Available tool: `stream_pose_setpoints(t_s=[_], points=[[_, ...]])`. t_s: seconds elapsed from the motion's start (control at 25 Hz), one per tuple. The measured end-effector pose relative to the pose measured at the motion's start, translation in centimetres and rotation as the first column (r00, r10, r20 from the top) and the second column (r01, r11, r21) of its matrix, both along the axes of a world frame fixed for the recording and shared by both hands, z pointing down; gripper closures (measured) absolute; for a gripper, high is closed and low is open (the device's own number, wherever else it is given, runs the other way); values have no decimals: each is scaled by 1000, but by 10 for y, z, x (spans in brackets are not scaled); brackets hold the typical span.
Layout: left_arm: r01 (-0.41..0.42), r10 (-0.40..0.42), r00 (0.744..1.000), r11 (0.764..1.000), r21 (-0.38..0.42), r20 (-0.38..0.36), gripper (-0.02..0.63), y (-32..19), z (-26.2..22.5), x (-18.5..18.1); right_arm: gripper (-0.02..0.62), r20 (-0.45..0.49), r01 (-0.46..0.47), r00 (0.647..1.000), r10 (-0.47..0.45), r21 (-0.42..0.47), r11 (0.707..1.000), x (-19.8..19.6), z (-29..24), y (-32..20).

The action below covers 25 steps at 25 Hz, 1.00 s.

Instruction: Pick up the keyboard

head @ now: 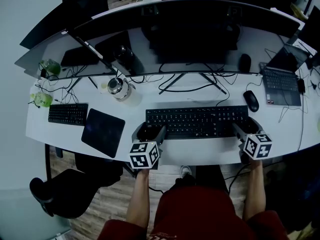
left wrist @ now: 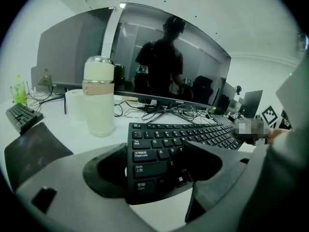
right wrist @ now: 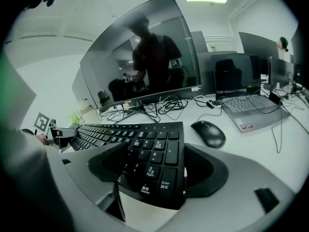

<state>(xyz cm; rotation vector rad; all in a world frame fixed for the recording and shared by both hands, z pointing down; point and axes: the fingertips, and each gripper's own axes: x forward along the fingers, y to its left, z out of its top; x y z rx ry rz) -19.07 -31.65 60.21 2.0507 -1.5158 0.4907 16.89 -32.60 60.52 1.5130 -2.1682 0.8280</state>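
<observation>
The keyboard (head: 197, 121) is lying square to the person near the front edge of the white desk (head: 200, 154), its long black body running from 9 to 3 o'clock. A gripper is taking each short end, which I judge is meant to keep so long and thin a slab level as it is being raised.

In the left gripper view, the left gripper (left wrist: 154, 170) is pinching the Shift and Ctrl corner of the keyboard (left wrist: 169, 146). One jaw is pressing the outer edge while the other is bearing on the keys.

The right gripper (right wrist: 154, 166) is doing the same at the number-pad end (right wrist: 149, 151). Both pairs are closing on hard matte plastic with low, flat, square keys.

Whether the board is leaving the desk, I cannot tell.

A glossy rounded mouse (head: 251, 100) is sitting at 2 o'clock, just clear of that end. A grey laptop (head: 282, 84) is lying further out the same way.

At 12 o'clock a wide curved monitor (head: 190, 34) is standing over tangled cables. A pale cylindrical bottle (left wrist: 99, 96) is standing at 10 o'clock, and a dark square pad (head: 103, 132) is resting at 9.
</observation>
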Motion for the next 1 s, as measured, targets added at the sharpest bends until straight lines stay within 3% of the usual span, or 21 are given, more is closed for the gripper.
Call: stream_pose_setpoints(t_s=[0.56,1.0], points=[[5,-8,1000,976,219,13,259,-15,-92,-4,236,-1,-29,1000,30,232,972,-2,-94,-8],[-16,-5,999,921,389,51,279,-16,-166,-1,236,10,-67,998,69,428,901,3,-180,-2]])
